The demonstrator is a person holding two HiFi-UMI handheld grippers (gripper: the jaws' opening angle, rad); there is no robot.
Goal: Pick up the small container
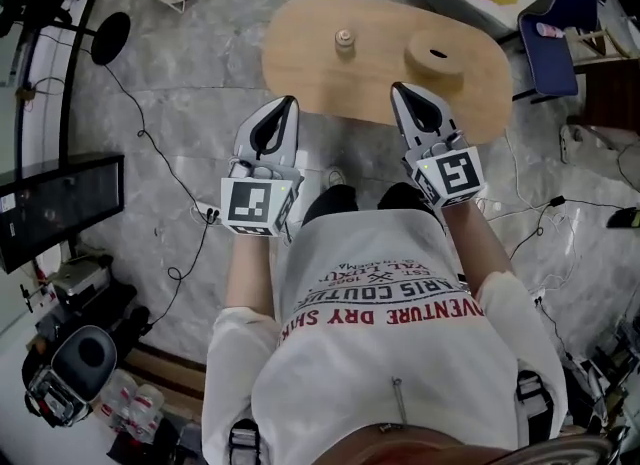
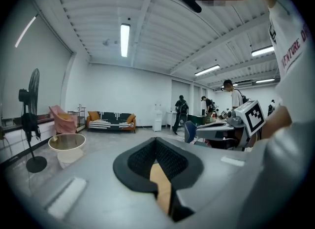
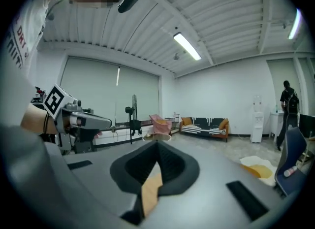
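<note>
- My left tongs (image 1: 287, 105) are fully closed, tips meeting, with nothing gripped; only a sliver of wood colour shows through the gap behind the tips.
- My right tongs (image 1: 399, 90) are in the same condition: closed tip to tip, empty.
- Both are held side by side in front of my body at the near edge of the worktop (image 1: 300, 48), pointing forward. Their own views look out across the room rather than down, so I judge this a ready stance, not an approach.
- The small container (image 1: 345, 41) stands upright in the upper centre of the head view, near the middle of the worktop, ahead of the tongs and roughly between their lines. It is apart from both.
- A round wooden block (image 1: 437, 53) sits to the container's right, clear of it and nearer my right tongs.
- Count: two tongs, one small container, one round wooden block, one worktop.
- Judgement: the pick-up has not begun; either tongs must open before descending on the container.
</note>
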